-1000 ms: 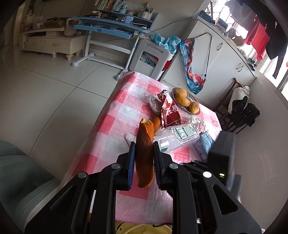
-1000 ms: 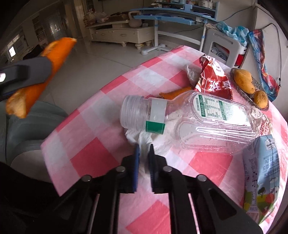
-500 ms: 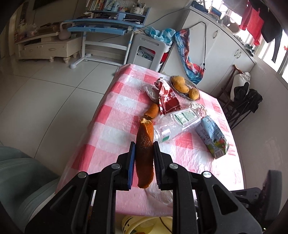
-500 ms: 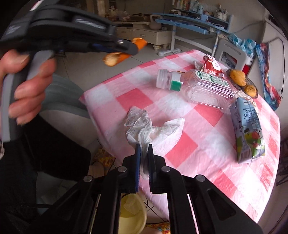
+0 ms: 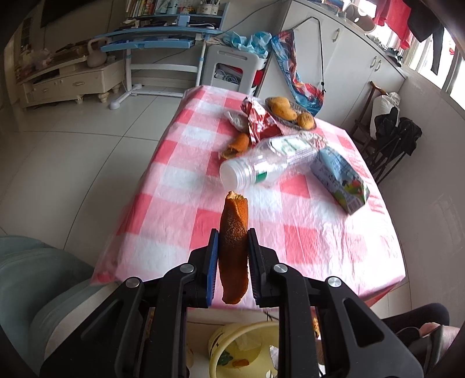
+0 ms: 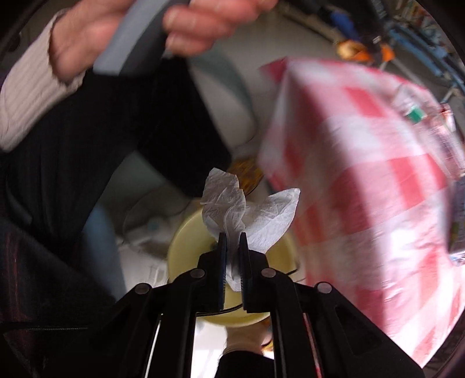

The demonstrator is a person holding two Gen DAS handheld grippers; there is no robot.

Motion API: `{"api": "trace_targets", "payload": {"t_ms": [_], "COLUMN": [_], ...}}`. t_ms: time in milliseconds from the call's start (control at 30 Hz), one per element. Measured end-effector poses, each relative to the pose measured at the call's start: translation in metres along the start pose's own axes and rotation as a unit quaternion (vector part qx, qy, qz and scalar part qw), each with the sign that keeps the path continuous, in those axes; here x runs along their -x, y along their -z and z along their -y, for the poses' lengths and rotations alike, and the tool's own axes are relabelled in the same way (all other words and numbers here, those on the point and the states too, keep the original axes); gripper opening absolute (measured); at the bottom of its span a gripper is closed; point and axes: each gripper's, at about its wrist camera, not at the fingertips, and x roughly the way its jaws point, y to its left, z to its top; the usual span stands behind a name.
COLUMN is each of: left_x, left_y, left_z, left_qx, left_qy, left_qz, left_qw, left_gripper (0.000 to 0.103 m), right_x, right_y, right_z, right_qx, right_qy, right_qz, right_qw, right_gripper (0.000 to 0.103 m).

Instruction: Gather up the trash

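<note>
checked table (image 5: 290,232), crumpled white tissue (image 6: 232,209)

A blue desk (image 5: 151,43) stands behind the checked tablecloth (image 5: 186,209).

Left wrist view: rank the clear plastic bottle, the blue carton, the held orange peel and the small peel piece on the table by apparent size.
1. Clear plastic bottle
2. Blue carton, close behind the bottle
3. Held orange peel, enlarged by nearness to the camera, so its rank is unsure
4. Small peel piece

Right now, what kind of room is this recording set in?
Most likely a home living or dining area: a table in a pink checked cloth strewn with leftovers, a blue study desk with books, a cream TV cabinet, and laundry by the window.
</note>
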Motion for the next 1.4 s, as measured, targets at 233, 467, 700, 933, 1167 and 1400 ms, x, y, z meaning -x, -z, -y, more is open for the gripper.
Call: {"api": "trace_targets", "payload": {"t_ms": [233,467,700,933,1167,1400], "left_x": [-0.001,-0.004,-0.021,0.0,0.02,0.017], "left_y": [0.038,0.077,0.131,0.12,0.102,0.097], "left_z": [0.013,0.033,0.06,0.056,0.035,0.039], "left_qx": [-0.022,-0.051,-0.112,-0.092,-0.034,-0.049], "left_qy": [-0.006,-0.001,0.005,-0.012,-0.061,-0.075], "left_qz": [-0.032,-0.073,-0.177,-0.102,0.011,0.021], "left_qw": [0.9992,0.996,0.9779,0.9904,0.9975,0.9957], "left_gripper": [0.018,0.018,0.032,0.064,0.078,0.081], "right_x": [-0.008,0.024,0.019,0.021,0.02,0.01], "right_y": [0.023,0.026,0.029,0.025,0.026,0.02], "right_z": [0.013,0.032,0.042,0.047,0.04,0.024], "right_qx": [-0.037,-0.089,-0.087,-0.088,-0.072,-0.024], "right_qy": [0.022,0.131,0.27,0.31,0.32,0.32], "right_qz": [0.013,0.075,0.04,0.046,0.067,0.063], "right_qw": [0.999,0.985,0.958,0.945,0.942,0.945], "right_gripper": [0.056,0.07,0.079,0.087,0.089,0.091]}}
